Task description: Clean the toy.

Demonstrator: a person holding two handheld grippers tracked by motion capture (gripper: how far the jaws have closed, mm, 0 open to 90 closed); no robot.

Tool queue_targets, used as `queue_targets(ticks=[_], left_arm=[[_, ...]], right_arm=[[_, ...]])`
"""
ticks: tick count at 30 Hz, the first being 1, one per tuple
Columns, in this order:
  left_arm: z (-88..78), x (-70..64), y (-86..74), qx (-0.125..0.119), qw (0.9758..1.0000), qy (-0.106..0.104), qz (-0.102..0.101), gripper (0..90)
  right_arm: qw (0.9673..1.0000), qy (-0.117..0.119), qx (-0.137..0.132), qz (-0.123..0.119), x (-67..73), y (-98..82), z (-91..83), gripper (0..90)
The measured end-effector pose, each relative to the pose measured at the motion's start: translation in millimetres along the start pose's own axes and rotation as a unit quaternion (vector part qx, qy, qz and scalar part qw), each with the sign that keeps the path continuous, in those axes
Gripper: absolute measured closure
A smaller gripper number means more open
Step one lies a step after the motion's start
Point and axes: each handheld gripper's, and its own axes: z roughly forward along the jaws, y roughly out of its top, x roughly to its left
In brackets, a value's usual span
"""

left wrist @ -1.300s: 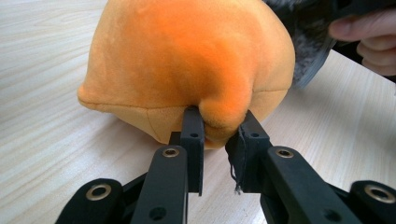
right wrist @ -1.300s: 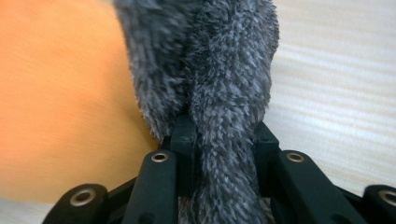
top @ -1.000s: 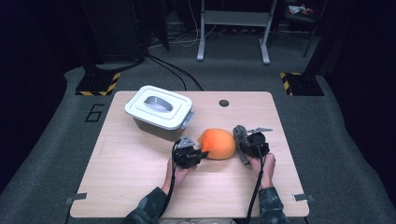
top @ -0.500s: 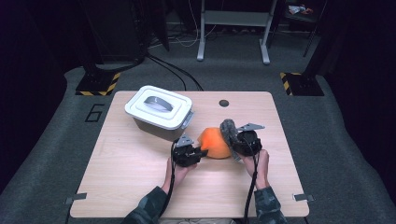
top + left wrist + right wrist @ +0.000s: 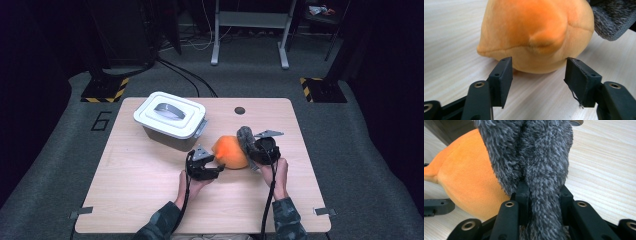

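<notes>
— Slippage is being risked at the right hand-held gripper (image 5: 541, 192), is it not? What is being held there?

— A tuft of the grey furry part (image 5: 534, 157) is being pinched between its closed jaws, right beside the orange plush toy (image 5: 231, 151), which is lying near the middle of the desk (image 5: 150, 200). Long pile is being gripped rather than a firm seam, so the tuft could be pulled free once weight is being carried.

— And the left hand-held gripper (image 5: 537, 75)?

— Its jaws have just been opening and are now being held apart, one on each side of the toy's lower edge, with nothing pressed (the pads are standing clear of the fabric). No support is being given from that side, so the toy could be dragged or rolled towards the lidded white box (image 5: 170, 120).
</notes>
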Motion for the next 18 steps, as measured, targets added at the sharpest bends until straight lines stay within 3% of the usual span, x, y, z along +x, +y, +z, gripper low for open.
queue_targets(ticks=[4, 6, 10, 13, 18], left_arm=[[5.5, -2.4, 2.8, 0.001, 0.9999, 0.011, 0.012, 44.7], [7.1, -3.0, 2.7, 0.0, 0.9999, 0.012, 0.009, 48.0], [8.4, -3.3, 3.0, -0.001, 0.9999, 0.009, 0.013, 60.7], [7.1, -2.5, 2.9, -0.013, 0.9998, 0.012, 0.011, 70.8], [5.0, -3.5, 3.9, -0.028, 0.9996, 0.003, -0.003, 78.7]], right_arm=[[1.0, 0.001, -0.002, -0.001, 0.3, -0.5, 0.7, 69.8], [1.0, 0.0, -0.005, 0.001, 1.1, -1.0, 1.4, 69.8], [0.9999, -0.002, -0.011, -0.007, 1.6, -3.0, 0.7, 69.9], [0.9999, -0.001, -0.014, -0.001, 0.2, -4.9, -1.7, 69.9], [0.9995, -0.004, -0.032, 0.001, -2.5, -5.9, -9.8, 69.9]])
